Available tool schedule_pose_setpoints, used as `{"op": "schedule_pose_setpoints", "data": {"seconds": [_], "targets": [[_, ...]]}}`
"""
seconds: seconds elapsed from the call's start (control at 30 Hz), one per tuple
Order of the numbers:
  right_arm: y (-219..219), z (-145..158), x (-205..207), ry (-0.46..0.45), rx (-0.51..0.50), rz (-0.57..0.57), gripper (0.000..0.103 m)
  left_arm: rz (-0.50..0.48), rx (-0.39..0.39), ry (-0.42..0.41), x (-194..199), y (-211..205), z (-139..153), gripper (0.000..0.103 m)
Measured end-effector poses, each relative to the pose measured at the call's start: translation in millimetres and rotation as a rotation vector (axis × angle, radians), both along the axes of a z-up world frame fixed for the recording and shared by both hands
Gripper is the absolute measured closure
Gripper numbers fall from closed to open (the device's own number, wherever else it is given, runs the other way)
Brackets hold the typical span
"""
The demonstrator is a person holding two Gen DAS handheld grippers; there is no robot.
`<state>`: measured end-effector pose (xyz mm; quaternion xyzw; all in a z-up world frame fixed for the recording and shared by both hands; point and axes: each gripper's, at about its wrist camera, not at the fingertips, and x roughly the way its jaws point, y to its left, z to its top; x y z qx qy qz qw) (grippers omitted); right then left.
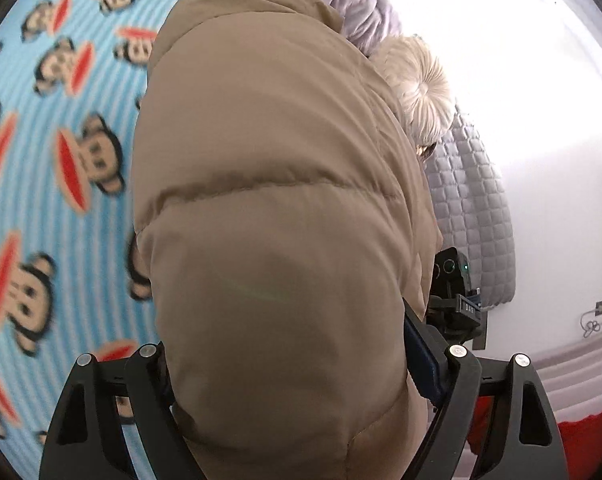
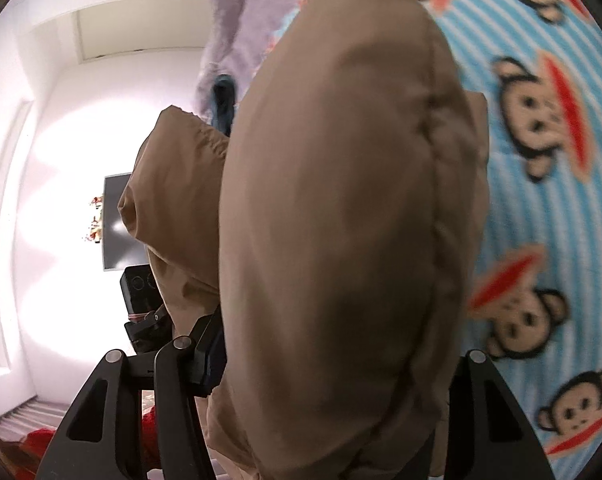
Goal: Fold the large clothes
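Observation:
A puffy tan quilted jacket (image 1: pixel 269 200) fills the middle of the left wrist view and bulges between the jaws of my left gripper (image 1: pixel 289 352). The blue pad of one finger (image 1: pixel 419 344) presses into its side; the other pad is buried in the fabric. In the right wrist view the same jacket (image 2: pixel 341 208) swells up between the jaws of my right gripper (image 2: pixel 337 356), whose left finger (image 2: pixel 211 344) presses on it. A tan fold (image 2: pixel 173 200) hangs to the left. Each view shows the other gripper's black body beside the jacket (image 1: pixel 455 280) (image 2: pixel 141 292).
Under the jacket lies a blue striped blanket with monkey faces (image 1: pixel 41 160) (image 2: pixel 541 208). A lilac cloth (image 1: pixel 361 4), a cream round cushion (image 1: pixel 417 84) and a grey quilted pad (image 1: pixel 469 208) sit behind. White walls, a dark screen (image 2: pixel 119 224) and red fabric (image 1: pixel 581 440) are off to the side.

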<state>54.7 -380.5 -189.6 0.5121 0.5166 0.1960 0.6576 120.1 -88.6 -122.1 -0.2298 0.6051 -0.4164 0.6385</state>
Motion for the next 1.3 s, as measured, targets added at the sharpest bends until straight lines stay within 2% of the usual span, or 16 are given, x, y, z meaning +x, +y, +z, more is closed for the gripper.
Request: {"op": "schedule_pose_setpoints", "data": {"seconds": [0.17, 0.3, 0.43, 0.53, 0.57, 0.63, 0.7, 0.77, 0.83, 0.87, 0.97, 1.0, 1.07, 1.13, 1.2, 1.3], "targets": [[42.6, 14.2, 32.3, -0.060, 0.010, 0.026, 0.043, 0.024, 0.025, -0.079, 36.5, 44.9, 28.0, 0.017], [77.7, 11.2, 58.6, -0.078, 0.015, 0.056, 0.043, 0.068, 0.066, -0.106, 68.6, 83.1, 26.9, 0.017], [117.5, -12.1, 105.1, -0.049, -0.014, 0.082, 0.043, 0.130, 0.155, -0.078, 101.0, 111.5, -6.0, 0.017], [136.7, -45.4, 126.1, 0.020, -0.072, 0.097, 0.043, 0.163, 0.238, -0.018, 114.9, 121.8, -50.9, 0.014], [141.7, -60.6, 131.0, 0.055, -0.096, 0.104, 0.042, 0.171, 0.240, -0.007, 114.5, 124.5, -60.6, 0.012], [144.0, -77.1, 134.7, 0.086, -0.101, 0.100, 0.031, 0.194, 0.227, 0.003, 114.5, 129.6, -72.7, 0.005], [143.8, -91.7, 136.4, 0.133, -0.096, 0.087, 0.023, 0.202, 0.226, 0.005, 114.4, 132.8, -78.2, 0.005], [145.4, -99.2, 135.4, 0.161, -0.104, 0.082, 0.022, 0.206, 0.262, -0.007, 104.7, 143.7, -79.6, 0.005], [141.1, -93.2, 133.1, 0.171, -0.136, 0.083, 0.022, 0.203, 0.329, -0.065, 93.4, 142.5, -65.7, 0.006], [141.1, -82.7, 130.8, 0.167, -0.188, 0.092, 0.022, 0.196, 0.382, -0.118, 89.1, 141.5, -51.6, 0.007], [144.7, -45.8, 128.8, 0.139, -0.343, 0.113, 0.022, 0.195, 0.462, -0.214, 80.4, 140.6, -19.8, 0.024], [142.2, -31.0, 123.0, 0.120, -0.407, 0.118, 0.023, 0.200, 0.469, -0.235, 81.6, 143.6, -12.4, 0.033], [135.4, -4.1, 109.9, 0.075, -0.515, 0.112, 0.040, 0.213, 0.481, -0.294, 85.3, 149.5, 4.9, 0.046], [129.8, 19.7, 94.5, 0.027, -0.587, 0.100, 0.069, 0.226, 0.476, -0.354, 91.8, 156.0, 19.5, 0.050], [128.0, 39.6, 88.0, -0.017, -0.610, 0.081, 0.076, 0.239, 0.469, -0.408, 100.5, 136.3, 33.2, 0.050], [139.7, 62.2, 81.0, -0.084, -0.598, 0.090, 0.076, 0.204, 0.493, -0.442, 111.3, 100.6, 31.6, 0.050]]}}
